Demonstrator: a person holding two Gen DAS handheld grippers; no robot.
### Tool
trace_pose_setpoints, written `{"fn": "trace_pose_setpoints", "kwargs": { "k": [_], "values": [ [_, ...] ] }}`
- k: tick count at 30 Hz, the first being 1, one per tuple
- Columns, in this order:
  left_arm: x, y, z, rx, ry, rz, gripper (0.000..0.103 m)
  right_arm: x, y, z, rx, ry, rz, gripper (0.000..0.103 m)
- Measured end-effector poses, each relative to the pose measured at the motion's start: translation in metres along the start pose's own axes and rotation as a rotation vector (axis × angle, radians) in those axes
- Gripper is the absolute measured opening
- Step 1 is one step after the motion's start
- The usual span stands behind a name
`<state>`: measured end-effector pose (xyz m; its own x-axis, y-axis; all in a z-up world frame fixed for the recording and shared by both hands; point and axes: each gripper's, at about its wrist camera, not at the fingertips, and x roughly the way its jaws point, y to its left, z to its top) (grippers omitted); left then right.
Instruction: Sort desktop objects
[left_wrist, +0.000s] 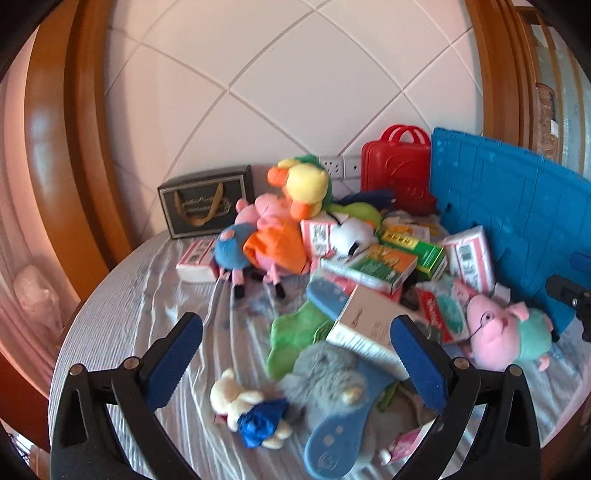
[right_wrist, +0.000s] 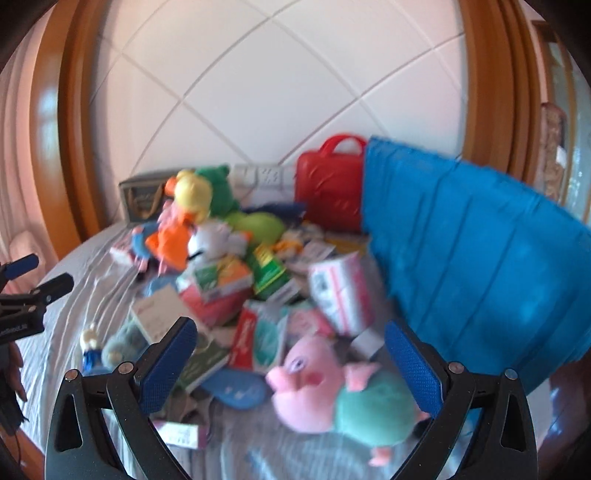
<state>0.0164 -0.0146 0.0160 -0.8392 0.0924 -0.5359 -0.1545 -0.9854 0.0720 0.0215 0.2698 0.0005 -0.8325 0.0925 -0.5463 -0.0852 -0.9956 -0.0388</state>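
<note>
Plush toys and boxes lie heaped on the striped cloth (left_wrist: 129, 302) beside a blue crate (left_wrist: 509, 206). Left gripper (left_wrist: 295, 358) and right gripper (right_wrist: 291, 363) both gape wide, holding nothing

A blue crate (left_wrist: 506, 206) and a red case (left_wrist: 397, 173) are seen behind a yellow duck (left_wrist: 306, 184). A pink pig (right_wrist: 332, 391) is dressed in teal. The cloth (left_wrist: 147, 295) is striped pale grey, the wall (left_wrist: 295, 74) tiled white. Each tool (left_wrist: 295, 365) is padded blue on black.
</note>
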Motion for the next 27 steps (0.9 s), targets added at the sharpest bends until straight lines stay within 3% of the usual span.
{"fn": "trace_pose_setpoints", "kwargs": {
  "k": [5, 10, 17, 27],
  "values": [
    [0.017, 0.019, -0.058, 0.006, 0.099, 0.021, 0.103, 0.028, 0.041, -0.021, -0.065, 0.042, 0.090, 0.103],
    [0.021, 0.023, -0.088, 0.006, 0.119, 0.013, 0.103, 0.049, 0.074, -0.031, -0.129, 0.062, 0.123, 0.103],
    [0.038, 0.010, -0.107, 0.032, 0.145, -0.024, 0.103, 0.078, 0.117, -0.052, -0.283, 0.080, 0.116, 0.103],
    [0.059, -0.017, -0.112, 0.019, 0.129, -0.013, 0.103, 0.101, 0.124, -0.055, -0.268, 0.111, 0.120, 0.103]
  ]
}}
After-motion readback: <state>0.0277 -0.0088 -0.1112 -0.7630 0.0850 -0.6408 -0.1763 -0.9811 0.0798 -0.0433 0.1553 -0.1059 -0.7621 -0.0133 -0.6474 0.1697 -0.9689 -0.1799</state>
